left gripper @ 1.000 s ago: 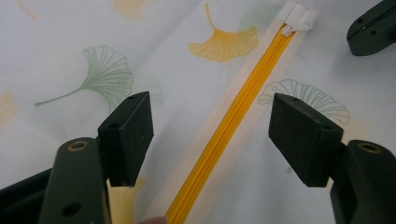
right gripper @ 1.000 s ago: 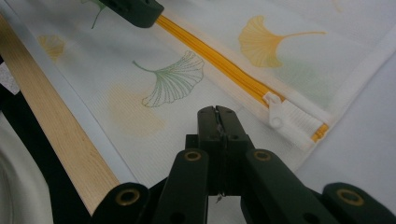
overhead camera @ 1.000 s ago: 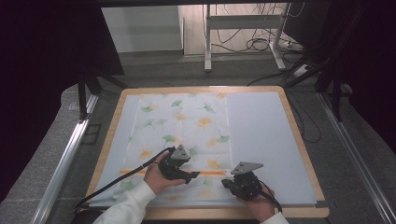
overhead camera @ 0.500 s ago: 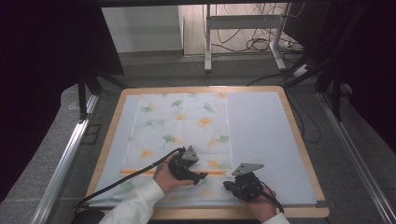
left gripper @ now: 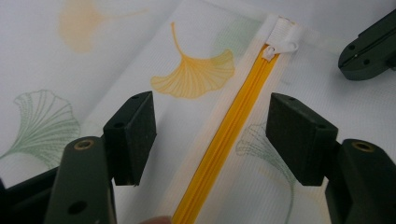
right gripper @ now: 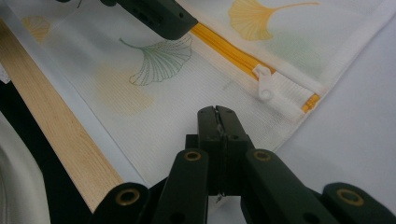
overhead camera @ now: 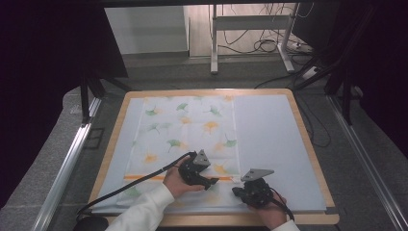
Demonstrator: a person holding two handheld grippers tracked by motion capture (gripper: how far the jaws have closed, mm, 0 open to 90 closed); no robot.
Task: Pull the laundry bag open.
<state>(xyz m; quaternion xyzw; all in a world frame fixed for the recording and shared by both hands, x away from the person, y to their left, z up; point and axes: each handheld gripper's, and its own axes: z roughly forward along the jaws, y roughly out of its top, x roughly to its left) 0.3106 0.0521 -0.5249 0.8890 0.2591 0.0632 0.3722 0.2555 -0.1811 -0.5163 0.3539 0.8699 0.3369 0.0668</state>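
Item: L gripper [left gripper: 210,135] – jaws apart, straddling the yellow zipper [left gripper: 233,126] w/o touching it; they have just been closing a little, only the zipper tape between them, nothing grasped. In the high view it sits at approx. the mid-front of the bag, by the zipper line.

Item: R gripper [right gripper: 217,114] – jaws clenched tight, pinching the cloth near the bag's corner, just short of the white zipper pull [right gripper: 264,84].

Item: mesh zip bag w/ ginkgo-leaf print [overhead camera: 187,130] – flat on pale blue mat [overhead camera: 269,134], wooden-edged board [overhead camera: 308,144] under.

Step, as judged: R pins the fabric, L lines up on the zipper. Next calls for L to reach the pull at the zip's end, clamp it, draw along the teeth while R holds.
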